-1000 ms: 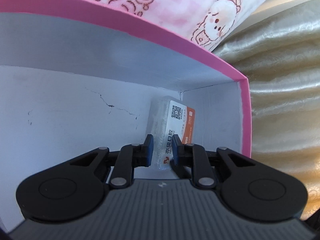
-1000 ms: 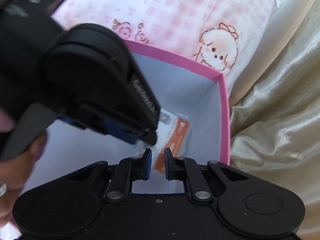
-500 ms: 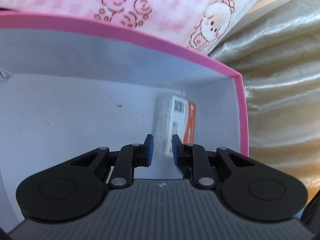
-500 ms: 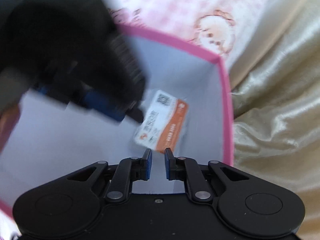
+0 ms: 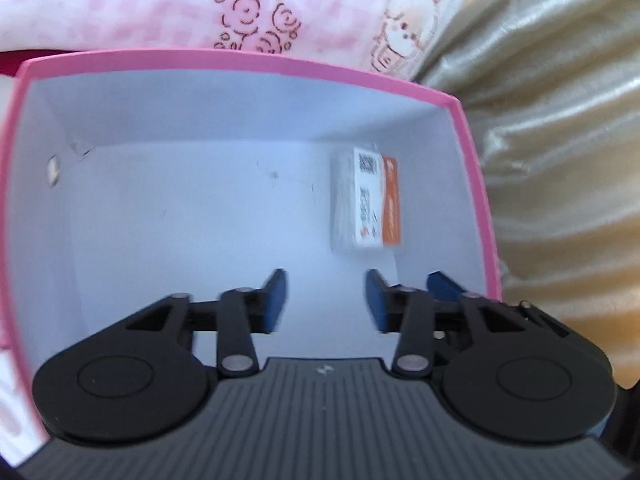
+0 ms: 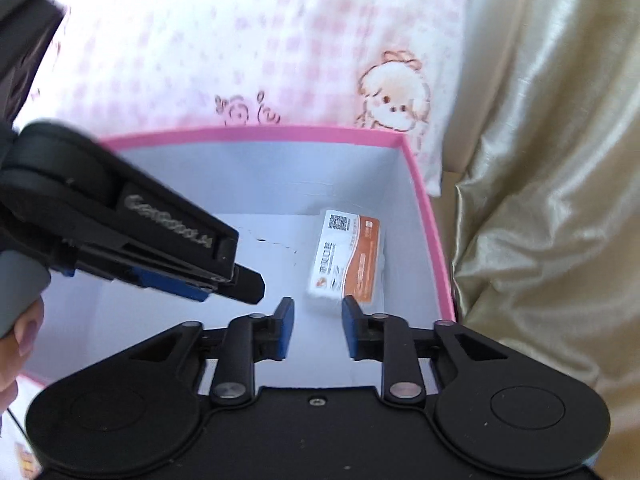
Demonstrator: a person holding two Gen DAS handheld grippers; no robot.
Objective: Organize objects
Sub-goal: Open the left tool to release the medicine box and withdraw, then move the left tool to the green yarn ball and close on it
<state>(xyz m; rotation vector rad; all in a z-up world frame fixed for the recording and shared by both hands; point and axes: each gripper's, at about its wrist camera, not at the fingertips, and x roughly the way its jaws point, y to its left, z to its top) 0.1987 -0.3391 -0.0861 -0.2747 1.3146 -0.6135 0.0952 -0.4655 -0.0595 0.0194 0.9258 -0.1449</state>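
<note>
A small white and orange packet [image 5: 366, 204] lies flat on the white floor of a pink-rimmed box [image 5: 240, 60], near the far right corner. It also shows in the right wrist view [image 6: 346, 258], inside the same box [image 6: 424, 208]. My left gripper [image 5: 326, 300] is open and empty, above the box floor, short of the packet. It appears from the side in the right wrist view [image 6: 224, 276]. My right gripper [image 6: 316, 328] is open and empty, just short of the packet.
The box sits on a pink checked cloth with cartoon prints [image 6: 280, 52]. Shiny beige fabric [image 6: 560, 160] lies to the right of the box. A hand [image 6: 20, 328] holds the left gripper at the left edge.
My left gripper has let go of the packet, opened and pulled back; the packet now lies in the box corner. My right gripper has opened from shut.
</note>
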